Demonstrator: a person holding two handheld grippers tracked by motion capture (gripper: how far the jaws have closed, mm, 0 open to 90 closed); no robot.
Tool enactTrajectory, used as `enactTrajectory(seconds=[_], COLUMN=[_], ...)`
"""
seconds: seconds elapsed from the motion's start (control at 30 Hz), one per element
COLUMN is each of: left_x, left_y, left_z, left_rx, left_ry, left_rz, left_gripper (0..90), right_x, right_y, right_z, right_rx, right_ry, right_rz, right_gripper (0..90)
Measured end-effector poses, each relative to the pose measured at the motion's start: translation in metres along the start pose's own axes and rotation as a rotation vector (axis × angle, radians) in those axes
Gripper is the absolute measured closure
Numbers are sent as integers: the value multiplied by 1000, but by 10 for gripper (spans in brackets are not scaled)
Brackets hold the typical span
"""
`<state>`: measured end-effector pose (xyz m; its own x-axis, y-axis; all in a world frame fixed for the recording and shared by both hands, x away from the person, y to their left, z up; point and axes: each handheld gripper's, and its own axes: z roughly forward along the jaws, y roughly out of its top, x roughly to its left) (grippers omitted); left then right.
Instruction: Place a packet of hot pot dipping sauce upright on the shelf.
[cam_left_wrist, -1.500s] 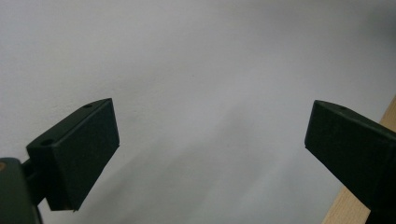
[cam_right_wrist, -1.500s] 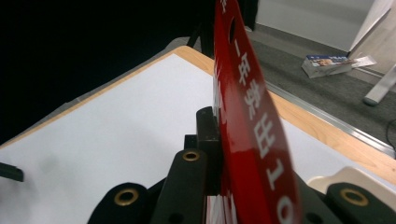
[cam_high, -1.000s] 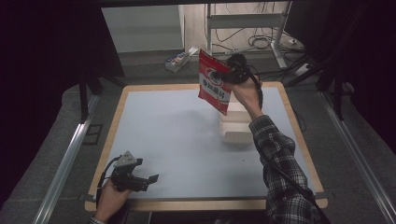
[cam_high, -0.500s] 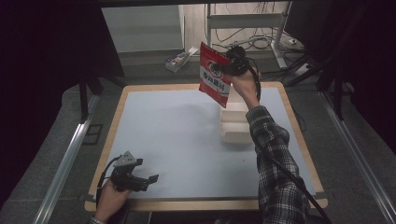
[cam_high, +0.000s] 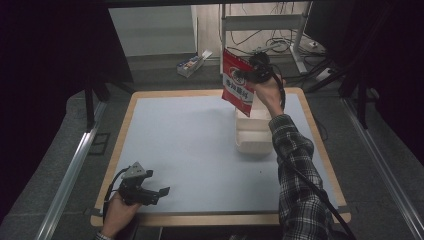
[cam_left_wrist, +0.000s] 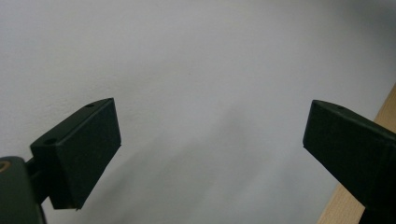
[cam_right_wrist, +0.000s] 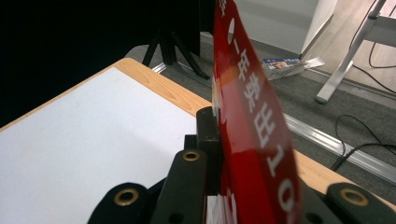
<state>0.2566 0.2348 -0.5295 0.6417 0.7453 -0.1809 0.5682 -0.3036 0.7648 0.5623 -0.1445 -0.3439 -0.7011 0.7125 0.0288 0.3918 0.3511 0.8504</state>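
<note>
Red packet (cam_high: 239, 82) now carried a bit farther toward the far edge, above the white tray (cam_high: 253, 132), clamped in the right gripper (cam_high: 254, 75). Probably lifted out, not yet put down. Left gripper (cam_high: 159, 192) unmoved near the front edge, jaws spread, holding nothing.

Red pouch (cam_right_wrist: 252, 121) ran off the top and bottom edges in the right gripper view and covered one pad; its print was blurred in the high view. Pouch and forearm hid the white tray's (cam_high: 252, 142) far end. Floor packet's (cam_high: 190, 64) label was too small to read.
</note>
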Motion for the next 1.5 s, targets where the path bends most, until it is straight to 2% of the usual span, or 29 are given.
enactTrajectory(seconds=[0.27,0.93,1.2,1.5], left_x=[-1,-1,-1,-1], left_y=[0,1,1,0], left_z=[0,1,1,1], left_rx=[2,9,8,6], left_ry=[2,4,5,4], left_rz=[3,2,3,1], left_gripper=[43,49,49,49], right_x=[-16,-36,-41,-38], right_y=[-14,-29,-37,-44], right_z=[-17,-51,-52,-40], right_rx=[-13,7,16,41], right_ry=[-4,-48,-55,-48], right_rz=[33,38,49,43], right_gripper=[881,881,881,880])
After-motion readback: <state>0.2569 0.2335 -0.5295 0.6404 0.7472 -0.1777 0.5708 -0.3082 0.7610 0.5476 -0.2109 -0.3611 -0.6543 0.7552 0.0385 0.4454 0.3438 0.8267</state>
